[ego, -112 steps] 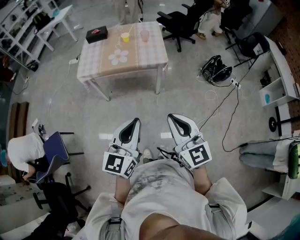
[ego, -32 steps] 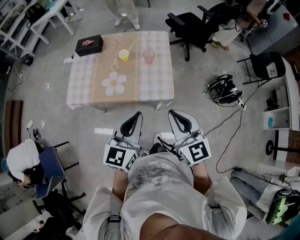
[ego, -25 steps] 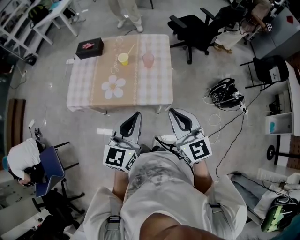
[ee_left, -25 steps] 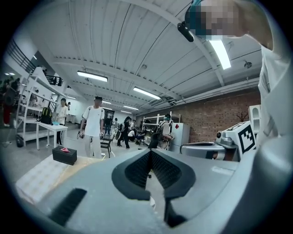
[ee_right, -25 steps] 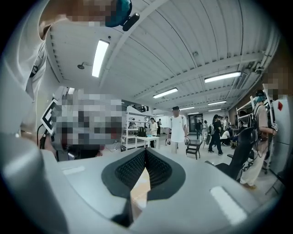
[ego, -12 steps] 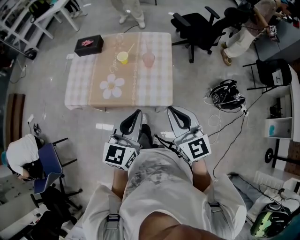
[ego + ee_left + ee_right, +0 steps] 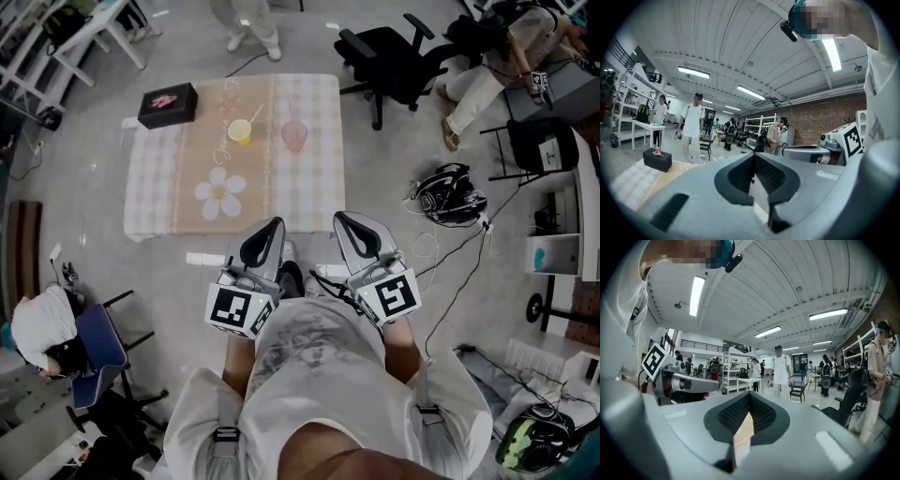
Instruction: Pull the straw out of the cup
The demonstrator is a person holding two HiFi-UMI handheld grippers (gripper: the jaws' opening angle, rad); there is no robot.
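Note:
A yellow cup (image 7: 240, 132) stands on the far half of a table (image 7: 150, 202) covered with a checked cloth. A thin straw (image 7: 254, 115) leans out of the cup toward the far right. My left gripper (image 7: 277, 223) and right gripper (image 7: 338, 217) are held side by side near my chest, just short of the table's near edge and well away from the cup. Both point roughly level. In the left gripper view the left gripper (image 7: 753, 155) has its pads met at the tip, shut on nothing. The right gripper (image 7: 749, 394) looks the same in the right gripper view.
A pink cup (image 7: 294, 135) stands right of the yellow one, and a black box (image 7: 168, 105) sits at the table's far left corner. Office chairs (image 7: 389, 56) and floor cables (image 7: 450, 199) lie to the right. A person (image 7: 246, 19) stands beyond the table, another (image 7: 42, 328) crouches left.
The table has slid nearer and lower in the head view as I walk toward it. Both grippers keep their place before my chest and stay shut.

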